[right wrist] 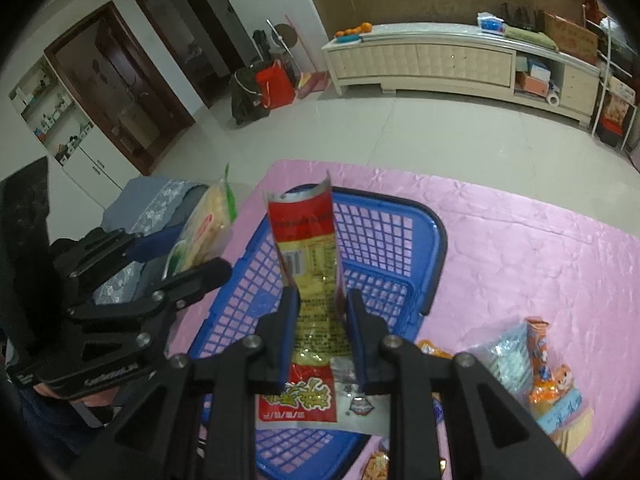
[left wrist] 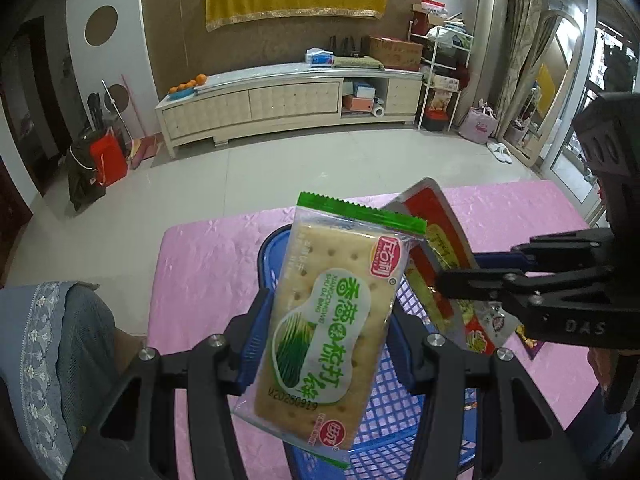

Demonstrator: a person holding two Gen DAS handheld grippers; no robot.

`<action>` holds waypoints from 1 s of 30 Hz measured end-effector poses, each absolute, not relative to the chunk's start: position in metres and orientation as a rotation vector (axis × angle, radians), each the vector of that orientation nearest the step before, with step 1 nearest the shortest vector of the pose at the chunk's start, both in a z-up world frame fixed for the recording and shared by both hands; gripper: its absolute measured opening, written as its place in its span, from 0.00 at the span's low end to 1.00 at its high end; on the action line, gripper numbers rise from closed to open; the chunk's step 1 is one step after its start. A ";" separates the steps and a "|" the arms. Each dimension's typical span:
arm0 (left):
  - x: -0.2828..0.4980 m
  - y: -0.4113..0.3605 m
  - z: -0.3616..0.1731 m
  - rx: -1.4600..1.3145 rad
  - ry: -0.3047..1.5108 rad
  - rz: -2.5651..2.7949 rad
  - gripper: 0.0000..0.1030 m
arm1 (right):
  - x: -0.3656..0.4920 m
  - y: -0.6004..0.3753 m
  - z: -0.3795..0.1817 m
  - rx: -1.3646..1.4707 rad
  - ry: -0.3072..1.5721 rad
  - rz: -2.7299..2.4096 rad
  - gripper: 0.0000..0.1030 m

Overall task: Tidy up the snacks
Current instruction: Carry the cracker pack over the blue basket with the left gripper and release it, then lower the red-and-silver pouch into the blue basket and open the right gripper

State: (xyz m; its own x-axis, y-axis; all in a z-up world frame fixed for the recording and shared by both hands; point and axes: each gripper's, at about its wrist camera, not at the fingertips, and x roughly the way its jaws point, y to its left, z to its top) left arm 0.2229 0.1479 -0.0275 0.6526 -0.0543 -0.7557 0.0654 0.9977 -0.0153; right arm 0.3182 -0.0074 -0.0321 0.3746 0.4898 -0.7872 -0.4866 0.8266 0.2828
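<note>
The snacks were both held above the blue basket (right wrist: 400, 240) on the pink tablecloth (right wrist: 520, 248). The left gripper (left wrist: 326, 344) was clamped on a green cracker packet (left wrist: 336, 320), tilted upright. The right gripper (right wrist: 322, 332) pinched a red and yellow snack bag (right wrist: 312, 264) over the basket. More snack packets (right wrist: 540, 364) lay on the cloth beside the basket.
</note>
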 end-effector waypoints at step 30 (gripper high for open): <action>0.243 0.143 -0.043 0.018 0.899 -0.109 0.75 | 0.324 0.000 -0.021 -0.063 0.962 0.549 0.27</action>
